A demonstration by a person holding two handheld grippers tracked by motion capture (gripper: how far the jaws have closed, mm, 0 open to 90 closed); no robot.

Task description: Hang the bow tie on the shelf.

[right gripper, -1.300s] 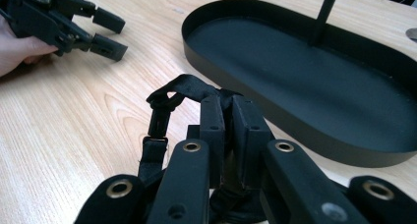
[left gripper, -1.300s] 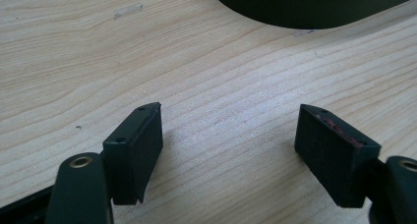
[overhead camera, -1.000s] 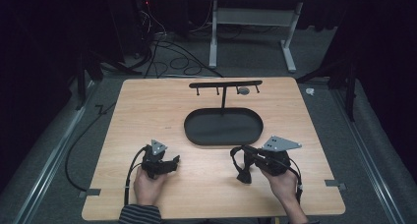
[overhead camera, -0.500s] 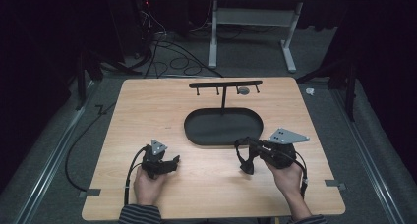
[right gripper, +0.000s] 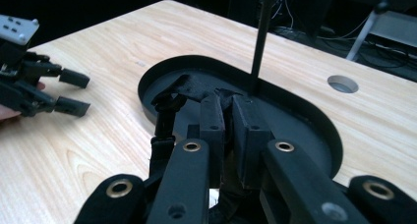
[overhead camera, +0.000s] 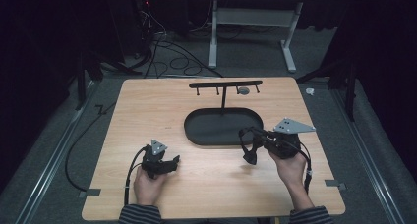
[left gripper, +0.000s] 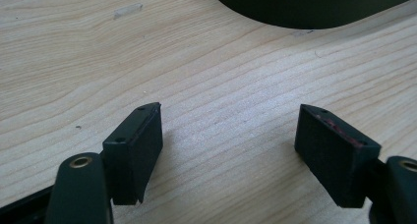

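My right gripper (overhead camera: 247, 137) hovers at the near right rim of the black oval tray (overhead camera: 216, 126), shut on a black strap-like thing (overhead camera: 249, 153) that dangles below its jaws. In the right gripper view the jaws (right gripper: 226, 98) stand pressed together on the strap (right gripper: 164, 121) over the tray (right gripper: 305, 126). My left gripper (overhead camera: 173, 162) rests low on the wooden table at the near left, open with nothing between its fingers (left gripper: 135, 140); the tray's edge (left gripper: 305, 8) lies ahead of it. It also appears far off in the right gripper view (right gripper: 74, 91).
A thin black post rises from the tray's far side to a T-shaped bar with small hooks (overhead camera: 225, 84). A round hole (overhead camera: 243, 91) sits in the tabletop behind it. Cables trail from both grippers; dark floor and table legs surround the table.
My right gripper has moved away from the person toward the tray, carrying the black strap. The left gripper has stayed where it was.
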